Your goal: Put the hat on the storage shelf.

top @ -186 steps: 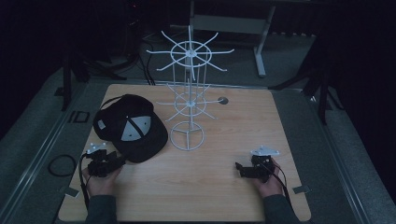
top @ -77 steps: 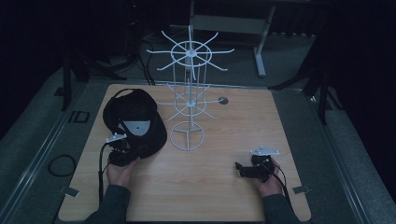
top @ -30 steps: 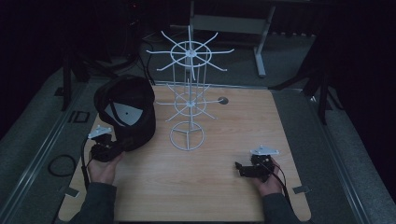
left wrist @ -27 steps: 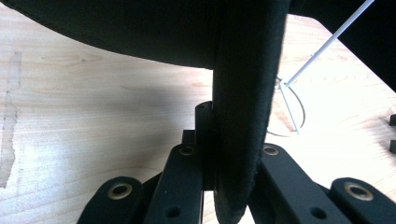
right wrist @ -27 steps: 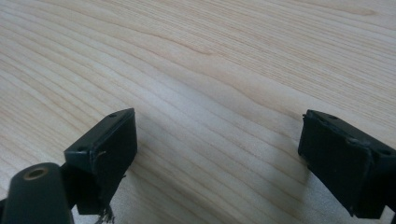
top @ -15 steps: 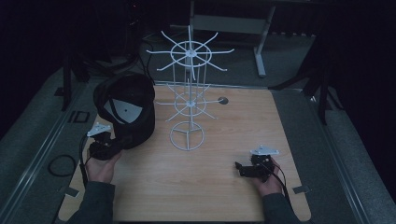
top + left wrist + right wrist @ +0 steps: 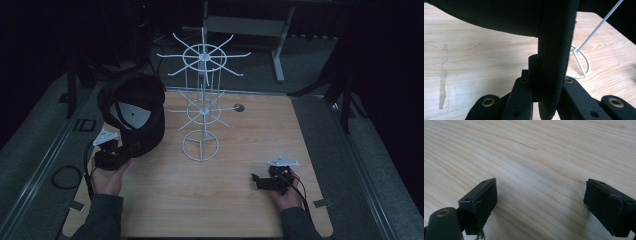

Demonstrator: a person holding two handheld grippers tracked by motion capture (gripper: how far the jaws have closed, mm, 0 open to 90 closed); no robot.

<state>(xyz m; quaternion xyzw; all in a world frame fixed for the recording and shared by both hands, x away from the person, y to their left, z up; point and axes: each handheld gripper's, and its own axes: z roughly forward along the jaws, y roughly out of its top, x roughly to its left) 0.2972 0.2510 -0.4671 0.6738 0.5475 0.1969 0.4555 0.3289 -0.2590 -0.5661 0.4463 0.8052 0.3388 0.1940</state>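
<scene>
A dark room surrounds a pale wooden tabletop, with grey floor on either side and a grey frame at the far end. A white wire rack stands upright near the middle, its round foot on the wood and two tiers of hooked arms spreading out above. At the near left, the left claw is clamped tight on the brim of a black cap, holding it raised over the left side of the tabletop, just left of the rack; the left gripper view shows the brim's edge squeezed between the jaws. A pale patch shows inside the cap's crown, but no writing on it can be read. At the near right, the right claw rests low on the wood, its jaws spread wide with nothing between them.
</scene>
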